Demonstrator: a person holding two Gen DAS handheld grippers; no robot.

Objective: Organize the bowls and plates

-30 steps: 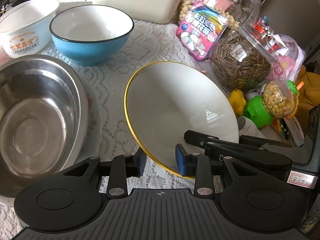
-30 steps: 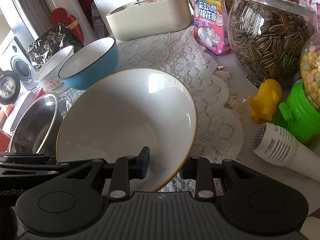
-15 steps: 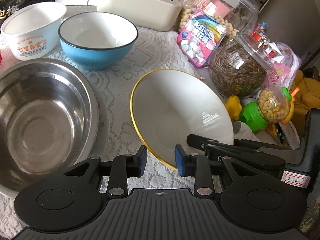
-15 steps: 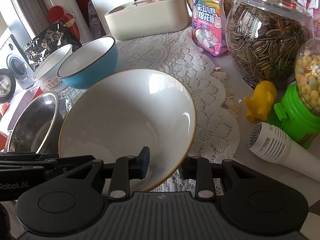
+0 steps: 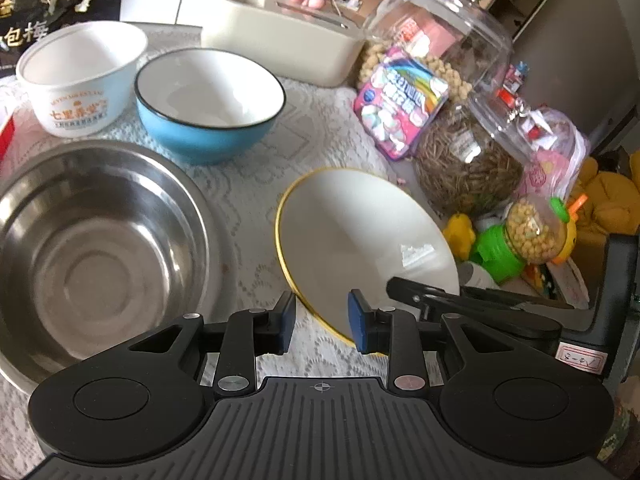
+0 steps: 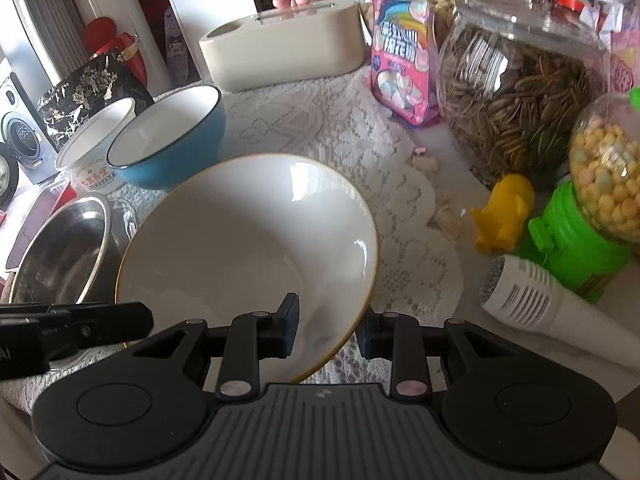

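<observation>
Both grippers tilt downward at yellow-rimmed bowl (image 6: 248, 240).

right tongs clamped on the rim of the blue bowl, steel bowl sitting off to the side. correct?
Not the blue bowl. The right wrist view shows the right tongs clamped on the rim of the white bowl with the yellow edge. The steel bowl does sit off to the side.

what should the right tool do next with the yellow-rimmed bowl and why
Probably carry the yellow-rimmed bowl left and set it in the steel basin. The right tool is shut on its rim, the bowl is tilted, and the left tool is closing without pressing it.
</observation>
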